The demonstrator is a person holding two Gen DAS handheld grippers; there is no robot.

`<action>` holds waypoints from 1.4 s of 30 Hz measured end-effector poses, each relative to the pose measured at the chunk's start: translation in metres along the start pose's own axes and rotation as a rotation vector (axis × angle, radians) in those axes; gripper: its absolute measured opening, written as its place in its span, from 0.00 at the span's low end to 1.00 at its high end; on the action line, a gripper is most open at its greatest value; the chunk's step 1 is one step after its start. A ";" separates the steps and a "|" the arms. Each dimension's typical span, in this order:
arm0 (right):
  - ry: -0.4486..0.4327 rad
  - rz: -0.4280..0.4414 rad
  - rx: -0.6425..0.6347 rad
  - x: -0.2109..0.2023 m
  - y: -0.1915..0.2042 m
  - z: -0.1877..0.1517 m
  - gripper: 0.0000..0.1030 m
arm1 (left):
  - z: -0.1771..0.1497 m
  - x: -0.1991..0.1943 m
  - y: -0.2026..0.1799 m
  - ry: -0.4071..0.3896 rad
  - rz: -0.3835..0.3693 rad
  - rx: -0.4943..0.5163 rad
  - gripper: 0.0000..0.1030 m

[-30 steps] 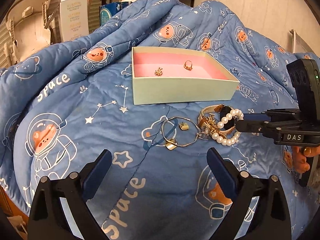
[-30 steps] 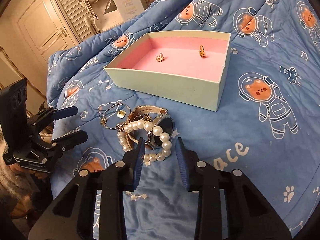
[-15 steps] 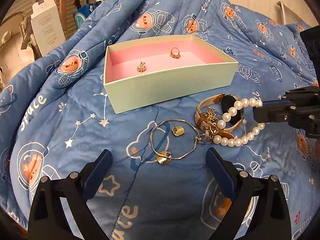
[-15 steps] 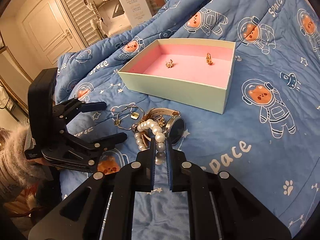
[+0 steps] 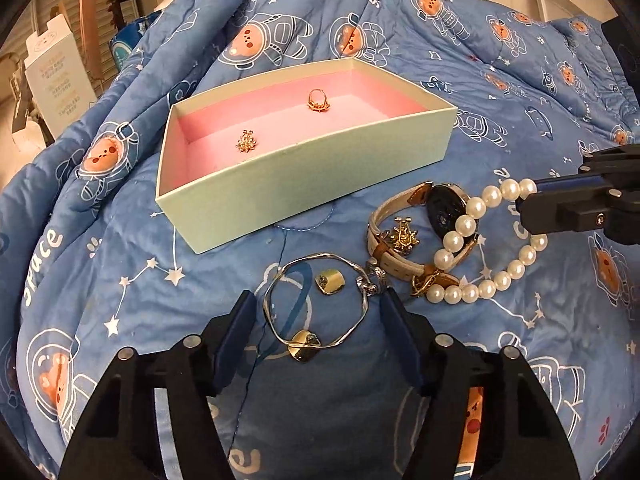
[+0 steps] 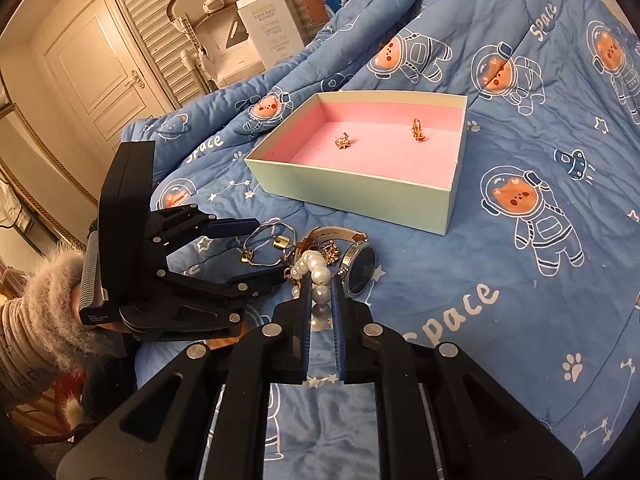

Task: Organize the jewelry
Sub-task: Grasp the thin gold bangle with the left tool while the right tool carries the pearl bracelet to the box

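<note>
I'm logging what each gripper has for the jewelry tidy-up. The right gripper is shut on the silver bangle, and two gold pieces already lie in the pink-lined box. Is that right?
Not quite. The right gripper is shut on the pearl bracelet, not the silver bangle, which lies between the open left gripper's fingers; the right wrist view shows this. Two gold pieces do lie in the pink-lined box.

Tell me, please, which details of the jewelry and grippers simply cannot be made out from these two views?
- Pearl bracelet: right wrist view, its lower beads hidden between the right gripper fingers.
- Watch: left wrist view, dial partly covered by pearls.
- Two gold pieces in the box: too small to identify.
- Silver bangle: right wrist view, partly behind the left gripper.
</note>
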State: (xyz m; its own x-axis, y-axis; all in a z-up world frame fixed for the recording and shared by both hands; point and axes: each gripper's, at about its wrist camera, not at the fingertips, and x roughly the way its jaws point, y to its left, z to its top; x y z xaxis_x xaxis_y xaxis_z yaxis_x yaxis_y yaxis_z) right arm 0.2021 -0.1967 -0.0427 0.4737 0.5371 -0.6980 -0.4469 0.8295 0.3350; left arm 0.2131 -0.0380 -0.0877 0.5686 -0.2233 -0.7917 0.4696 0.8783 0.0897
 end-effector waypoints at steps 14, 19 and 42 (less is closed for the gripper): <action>-0.006 0.021 -0.003 -0.006 0.005 0.004 0.10 | -0.008 -0.022 0.005 -0.044 -0.071 -0.092 0.48; -0.017 0.043 -0.015 -0.013 0.013 0.009 0.10 | -0.009 -0.038 0.004 -0.074 -0.088 -0.120 0.48; -0.099 0.004 -0.077 -0.034 0.025 0.088 0.10 | 0.056 -0.061 0.031 -0.112 -0.069 -0.122 0.48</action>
State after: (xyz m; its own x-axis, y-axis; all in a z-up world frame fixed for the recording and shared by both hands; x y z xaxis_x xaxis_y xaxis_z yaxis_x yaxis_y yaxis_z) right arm 0.2419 -0.1810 0.0454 0.5431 0.5558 -0.6294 -0.5038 0.8154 0.2853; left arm 0.2308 -0.0210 -0.0034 0.6129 -0.3245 -0.7205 0.4283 0.9027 -0.0422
